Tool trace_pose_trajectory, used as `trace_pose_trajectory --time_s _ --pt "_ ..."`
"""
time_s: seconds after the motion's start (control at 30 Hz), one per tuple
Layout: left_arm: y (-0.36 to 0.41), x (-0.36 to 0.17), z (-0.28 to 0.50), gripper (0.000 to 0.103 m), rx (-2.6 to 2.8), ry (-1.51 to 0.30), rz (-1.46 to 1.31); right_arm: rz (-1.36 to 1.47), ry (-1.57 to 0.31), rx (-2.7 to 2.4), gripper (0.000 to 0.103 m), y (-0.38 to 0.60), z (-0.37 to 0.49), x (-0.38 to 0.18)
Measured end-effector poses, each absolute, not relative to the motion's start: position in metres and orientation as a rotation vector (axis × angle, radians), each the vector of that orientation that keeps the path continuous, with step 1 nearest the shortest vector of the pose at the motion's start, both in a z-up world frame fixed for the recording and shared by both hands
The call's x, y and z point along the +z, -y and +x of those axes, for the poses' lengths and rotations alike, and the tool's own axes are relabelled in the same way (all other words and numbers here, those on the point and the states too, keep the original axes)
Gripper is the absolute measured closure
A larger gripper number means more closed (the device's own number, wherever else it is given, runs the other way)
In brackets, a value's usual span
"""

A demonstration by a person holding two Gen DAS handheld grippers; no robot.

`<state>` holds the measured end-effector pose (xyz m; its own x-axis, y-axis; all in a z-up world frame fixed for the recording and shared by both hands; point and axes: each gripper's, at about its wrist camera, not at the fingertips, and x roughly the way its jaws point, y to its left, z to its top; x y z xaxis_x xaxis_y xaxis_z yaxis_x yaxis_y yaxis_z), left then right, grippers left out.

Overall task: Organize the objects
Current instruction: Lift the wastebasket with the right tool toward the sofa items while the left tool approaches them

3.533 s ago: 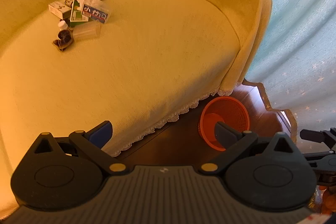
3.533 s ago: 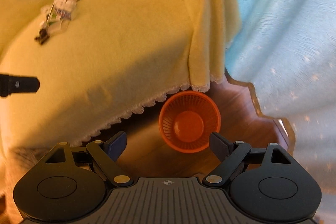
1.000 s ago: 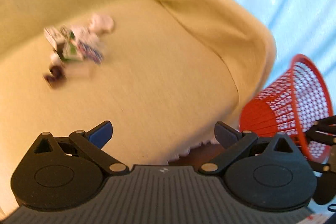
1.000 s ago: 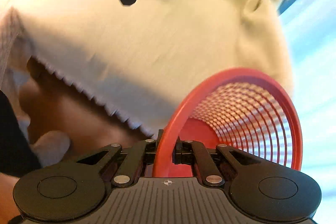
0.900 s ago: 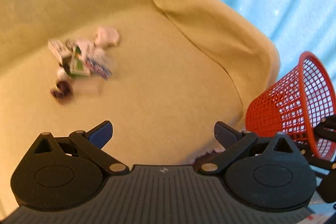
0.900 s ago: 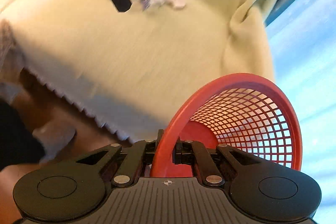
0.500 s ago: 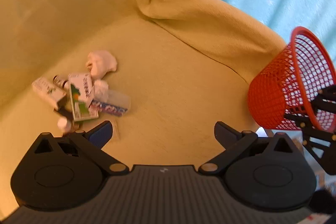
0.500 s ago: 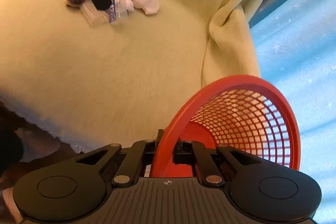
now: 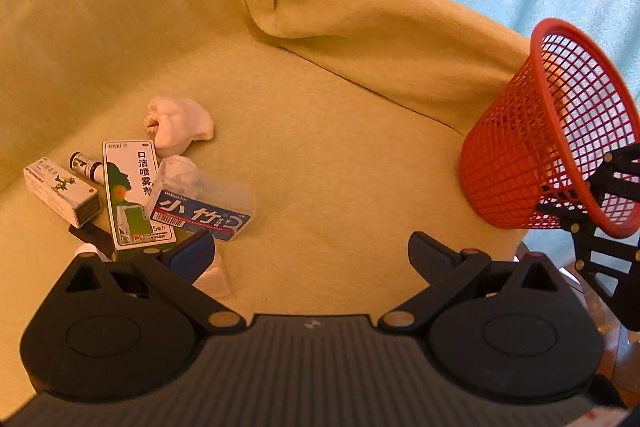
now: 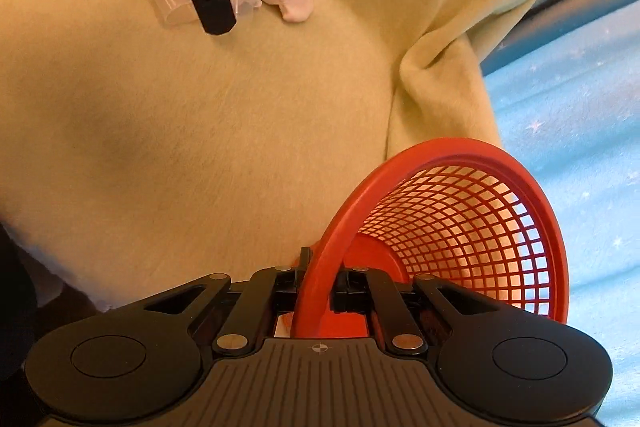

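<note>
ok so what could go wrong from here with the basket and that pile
1. The right gripper pinches only the rim of the red basket, which hangs tilted; it could swing or slip out.
2. The left gripper is open right beside the pile; its near finger could knock the clear box or the spray carton instead of grasping one.
3. With the basket's mouth tipped sideways, anything dropped in may roll back out.

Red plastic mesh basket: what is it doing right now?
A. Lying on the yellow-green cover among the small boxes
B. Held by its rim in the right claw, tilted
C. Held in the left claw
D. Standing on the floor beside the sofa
B: the right claw is shut on the rim of the red plastic mesh basket, which hangs tilted; the left claw is open and empty.
</note>
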<state>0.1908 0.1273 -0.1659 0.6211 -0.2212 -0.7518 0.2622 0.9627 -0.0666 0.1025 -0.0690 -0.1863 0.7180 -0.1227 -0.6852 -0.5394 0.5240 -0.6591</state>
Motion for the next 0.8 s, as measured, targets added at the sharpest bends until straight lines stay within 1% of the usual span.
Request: trace_pose_trajectory --time_s 0.23,0.53,0.8 --pt "-0.144 -0.163 0.164 0.002 -0.326 -0.768 0.052 -1.051 -0.729 0.187 0.1 0.049 0.1 -0.2" --pt "-0.191 -0.138 0.132 0.002 -0.316 -0.748 0.011 -1.073 -0.817 0.089 0.1 0.004 0.093 -0.206" --pt "-0.243 -0.142 0.126 0.002 -0.311 -0.748 -0.036 -1.078 -0.818 -0.017 0.1 -0.041 0.111 -0.23"
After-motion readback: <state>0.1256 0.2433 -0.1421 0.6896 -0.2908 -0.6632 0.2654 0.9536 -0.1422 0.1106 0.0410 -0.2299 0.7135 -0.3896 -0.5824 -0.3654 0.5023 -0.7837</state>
